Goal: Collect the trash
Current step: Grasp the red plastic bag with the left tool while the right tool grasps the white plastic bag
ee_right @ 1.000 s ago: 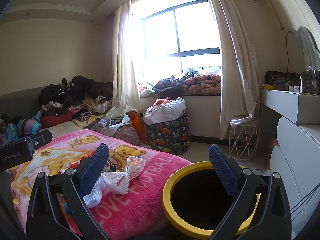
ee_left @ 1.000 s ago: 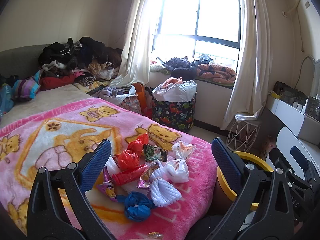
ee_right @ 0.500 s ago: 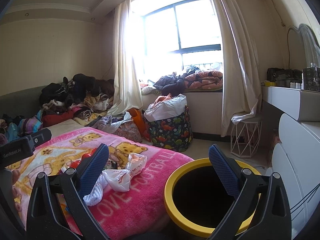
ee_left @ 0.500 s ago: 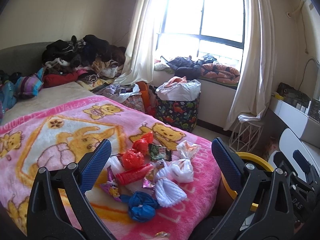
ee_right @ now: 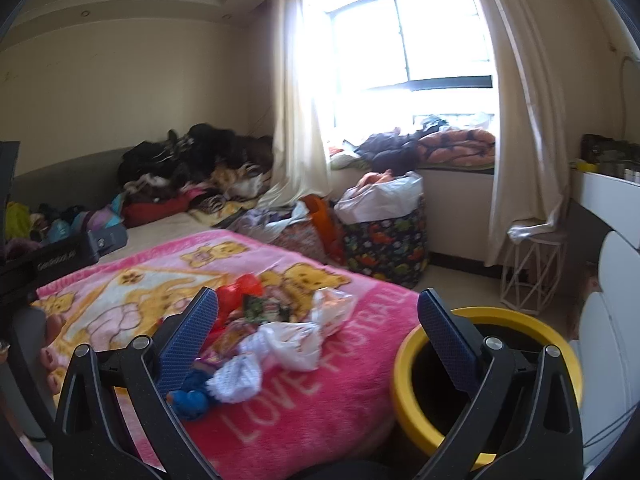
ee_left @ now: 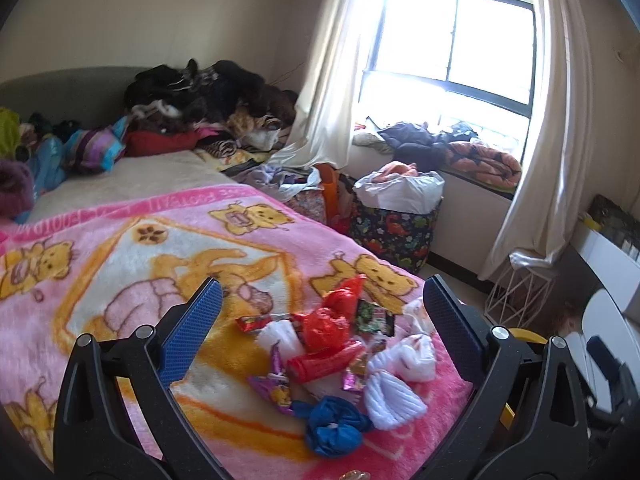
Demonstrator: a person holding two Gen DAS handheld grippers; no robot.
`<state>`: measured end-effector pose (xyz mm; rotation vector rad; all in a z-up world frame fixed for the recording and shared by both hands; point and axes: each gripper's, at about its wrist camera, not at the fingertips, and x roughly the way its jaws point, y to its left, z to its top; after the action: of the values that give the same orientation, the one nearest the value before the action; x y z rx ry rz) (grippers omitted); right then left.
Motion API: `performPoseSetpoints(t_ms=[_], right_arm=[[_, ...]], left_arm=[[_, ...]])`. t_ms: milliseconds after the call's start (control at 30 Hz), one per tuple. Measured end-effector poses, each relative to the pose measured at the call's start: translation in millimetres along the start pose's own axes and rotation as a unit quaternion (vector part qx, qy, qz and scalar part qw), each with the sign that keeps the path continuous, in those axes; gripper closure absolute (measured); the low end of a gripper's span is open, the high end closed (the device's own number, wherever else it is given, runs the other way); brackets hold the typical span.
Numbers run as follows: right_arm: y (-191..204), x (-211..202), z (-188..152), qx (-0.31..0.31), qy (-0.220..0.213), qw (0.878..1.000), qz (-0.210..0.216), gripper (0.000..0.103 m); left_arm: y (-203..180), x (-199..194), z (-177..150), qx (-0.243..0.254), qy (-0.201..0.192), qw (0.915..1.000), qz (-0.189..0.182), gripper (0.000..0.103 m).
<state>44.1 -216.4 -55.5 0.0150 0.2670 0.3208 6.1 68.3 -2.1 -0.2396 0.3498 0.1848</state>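
both tools are wide open and hold nothing. the left gripper (ee_left: 318, 324) hangs above the trash pile (ee_left: 340, 356), which sits just ahead of it and between its jaws in that view. the right gripper (ee_right: 318, 334) has the same pile (ee_right: 264, 340) ahead toward its left jaw, and the bin (ee_right: 486, 384) right under its right jaw.

judging by this, nothing is collected yet: this looks like the approach before the first pick. the next move calls for one tool to drop onto a single piece, close on it, and carry it to the bin. the red bag (ee_left: 324, 322) on top or the blue bag (ee_left: 334, 426) nearest the left tool look easiest to single out. the pieces are soft, crumpled and overlapping, so a pinch may drag a neighbour or catch the blanket's pile.

the trash lies on a pink blanket (ee_left: 120, 264) near the bed's corner, close to the bin. further out: a heap of clothes (ee_left: 208, 100) at the bed's far end, a printed basket (ee_left: 394, 228) on the floor, then the window (ee_left: 452, 44) with pale curtains, and a wire stool (ee_right: 534, 268) to the right.
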Motion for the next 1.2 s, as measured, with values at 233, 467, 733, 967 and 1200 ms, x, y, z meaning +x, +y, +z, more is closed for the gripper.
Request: performPoseSetpoints(t_ms=[233, 467, 733, 967, 1200], right_arm=[[28.7, 21.4, 2.4, -0.02, 0.019, 0.999, 0.043, 0.006], [29.1, 52.1, 5.9, -0.02, 0.042, 0.998, 0.041, 0.006], [12.5, 101.8, -2.6, 0.004, 0.099, 0.995, 0.025, 0.006], [-9.4, 151.2, -26.3, 0.067, 0.188, 0.98, 0.012, 0.006], [-15.9, 187.7, -46.2, 0.107, 0.251, 0.962, 0.027, 0.006]], left_arm=[[27.3, 10.9, 3.9, -0.022, 0.012, 0.9993, 0.026, 0.011], [35.8, 32.8, 8.5, -0.016, 0.032, 0.9994, -0.006, 0.011], [18.6, 77.1, 12.2, 0.02, 0.073, 0.9959, -0.049, 0.011], [10.1, 115.2, -1.3, 0.038, 0.134, 0.9876, -0.073, 0.011], [1.9, 146.2, -16.5, 0.056, 0.189, 0.9764, -0.088, 0.021]])
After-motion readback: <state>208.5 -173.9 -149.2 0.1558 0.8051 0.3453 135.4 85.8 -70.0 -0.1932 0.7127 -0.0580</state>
